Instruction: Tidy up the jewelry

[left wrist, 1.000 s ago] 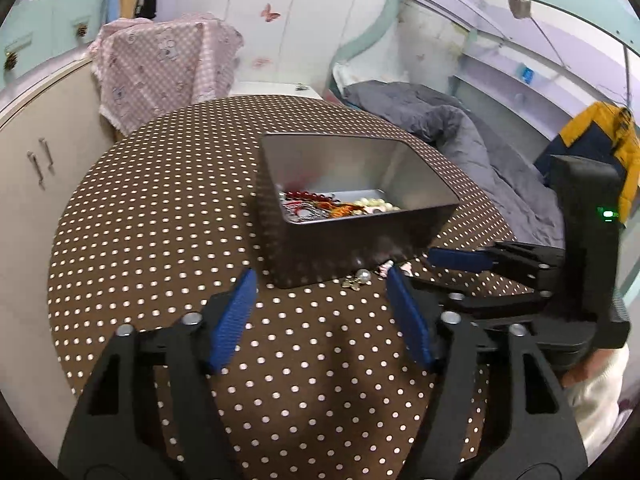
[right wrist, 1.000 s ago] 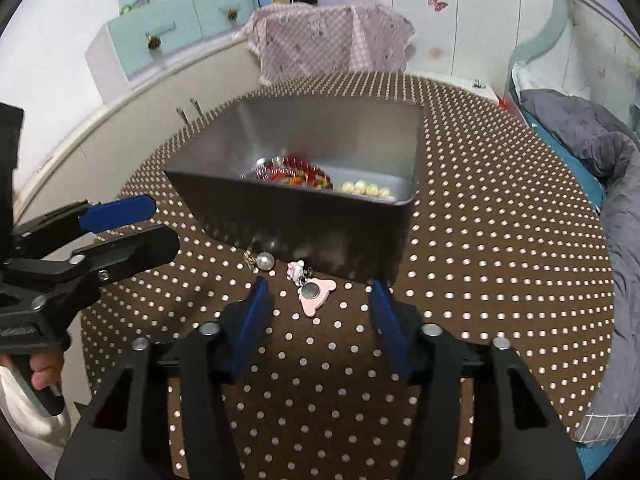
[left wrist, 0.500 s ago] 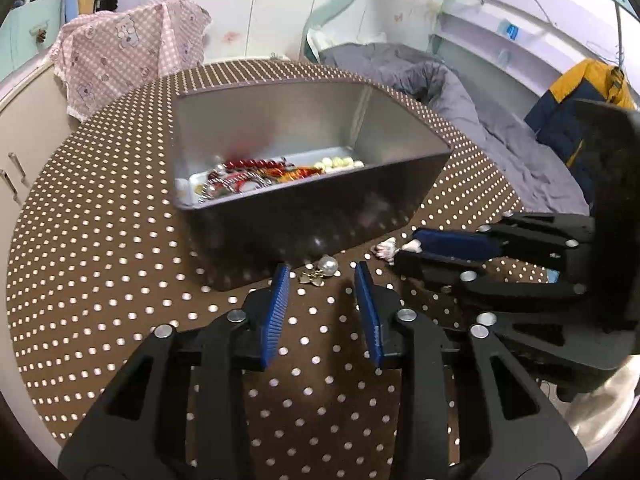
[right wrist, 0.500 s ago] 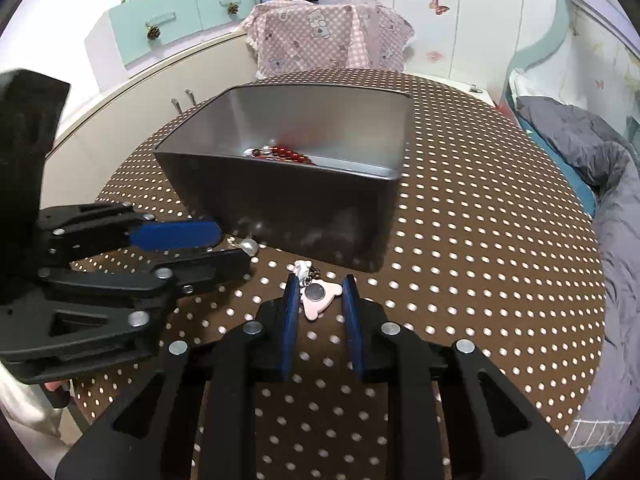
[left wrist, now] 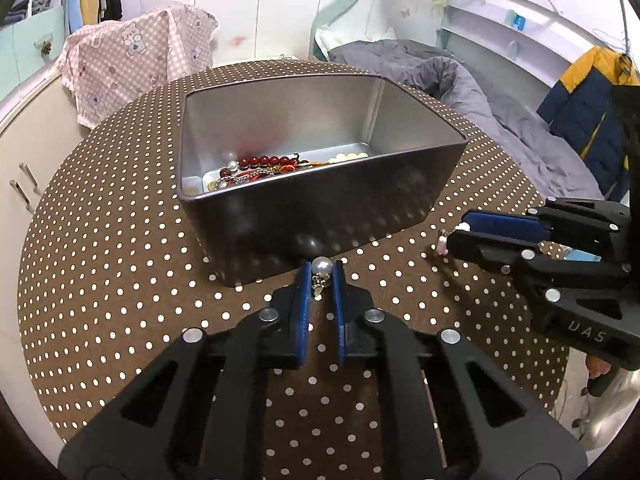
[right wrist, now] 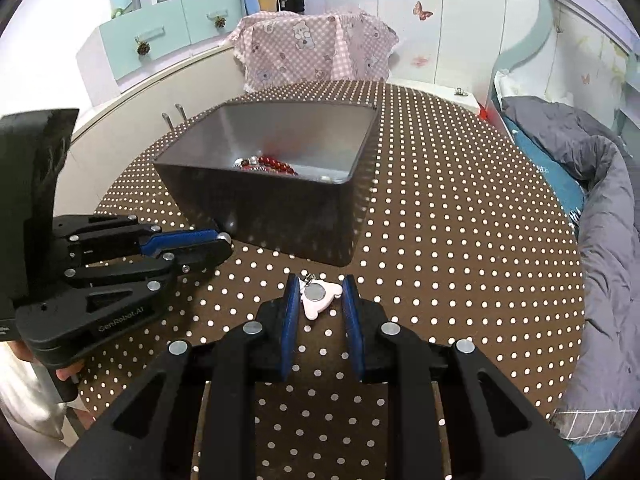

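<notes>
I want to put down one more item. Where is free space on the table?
The dotted table is bare right of the metal box, toward the bed, and bare left of it too. Crowded: the strip in front, with pearl earring, pink charm and both grippers.

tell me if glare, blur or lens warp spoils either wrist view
Left wrist view: sharp, strong fisheye bending of the polka-dot table; soft sheen inside the metal tin, dots mirrored on its wall. Right wrist view: same warp, pink bear charm crisp, corners blacked out.

Pearl earring (left wrist: pixel 322 268) and bear charm (right wrist: pixel 318 298) lie before the tin (left wrist: pixel 320 204)
</notes>
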Tool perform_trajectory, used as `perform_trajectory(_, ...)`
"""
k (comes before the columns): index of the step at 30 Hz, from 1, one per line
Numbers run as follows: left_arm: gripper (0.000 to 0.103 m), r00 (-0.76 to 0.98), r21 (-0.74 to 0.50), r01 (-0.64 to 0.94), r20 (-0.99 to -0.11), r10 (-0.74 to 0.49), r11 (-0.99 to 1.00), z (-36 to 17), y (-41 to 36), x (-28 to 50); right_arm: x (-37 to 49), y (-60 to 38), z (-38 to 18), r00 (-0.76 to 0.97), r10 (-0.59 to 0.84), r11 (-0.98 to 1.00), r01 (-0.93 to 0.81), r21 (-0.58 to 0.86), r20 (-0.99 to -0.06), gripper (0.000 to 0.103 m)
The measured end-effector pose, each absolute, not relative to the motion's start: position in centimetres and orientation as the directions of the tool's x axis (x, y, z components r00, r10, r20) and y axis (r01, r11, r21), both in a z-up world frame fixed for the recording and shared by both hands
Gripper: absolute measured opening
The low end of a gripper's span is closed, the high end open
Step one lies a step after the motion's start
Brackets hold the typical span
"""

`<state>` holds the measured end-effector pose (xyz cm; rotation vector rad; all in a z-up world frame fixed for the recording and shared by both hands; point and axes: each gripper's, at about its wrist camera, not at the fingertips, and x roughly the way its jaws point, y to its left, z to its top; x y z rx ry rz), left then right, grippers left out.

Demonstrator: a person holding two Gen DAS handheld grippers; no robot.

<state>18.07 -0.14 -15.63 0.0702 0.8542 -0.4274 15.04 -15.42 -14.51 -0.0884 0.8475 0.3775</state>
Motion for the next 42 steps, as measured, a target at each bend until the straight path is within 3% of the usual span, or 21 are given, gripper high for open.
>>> perform_trajectory(26, 0.011, 0.73, -0.107, 0.342, -0.596, -0.336, 0.934, -9.0, 2.2, 18.1, 17.4, -14.4, -8.1, 0.703, 0.34, 0.914, -0.402, 0.045, -0.625, 0.021)
perform_trajectory(28, 0.011, 0.733, -0.101, 0.337, -0.596, -0.328, 0.936, -8.9, 2.1, 18.2, 17.6, -14.3, -8.0, 0.703, 0.348, 0.913, -0.405, 0.052, -0.621, 0.047)
perform_trajectory(29, 0.011, 0.731, -0.095, 0.335, -0.602, -0.322, 0.938, -9.0, 2.0, 18.4, 17.7, -14.5, -7.9, 0.712, 0.338, 0.92, -0.389, 0.055, -0.615, 0.07)
perform_trajectory(31, 0.025, 0.728, -0.085, 0.325, -0.613, -0.307, 0.942, -9.2, 1.9, 18.6, 17.6, -14.7, -7.7, 0.729, 0.332, 0.925, -0.376, 0.055, -0.598, 0.072)
perform_trajectory(32, 0.064, 0.73, -0.086, 0.318, -0.613, -0.301, 0.944, -9.3, 2.0, 18.6, 17.6, -14.8, -7.7, 0.727, 0.333, 0.925, -0.375, 0.059, -0.6, 0.072)
perform_trajectory(33, 0.078, 0.741, -0.085, 0.308, -0.604, -0.295, 0.948, -9.2, 2.0, 18.4, 17.6, -14.9, -7.7, 0.729, 0.331, 0.927, -0.372, 0.06, -0.6, 0.072)
perform_trajectory(42, 0.078, 0.76, -0.094, 0.275, -0.589, -0.276, 0.957, -8.7, 2.9, 17.8, 17.3, -15.7, -7.9, 0.73, 0.302, 0.939, -0.338, 0.06, -0.614, 0.072)
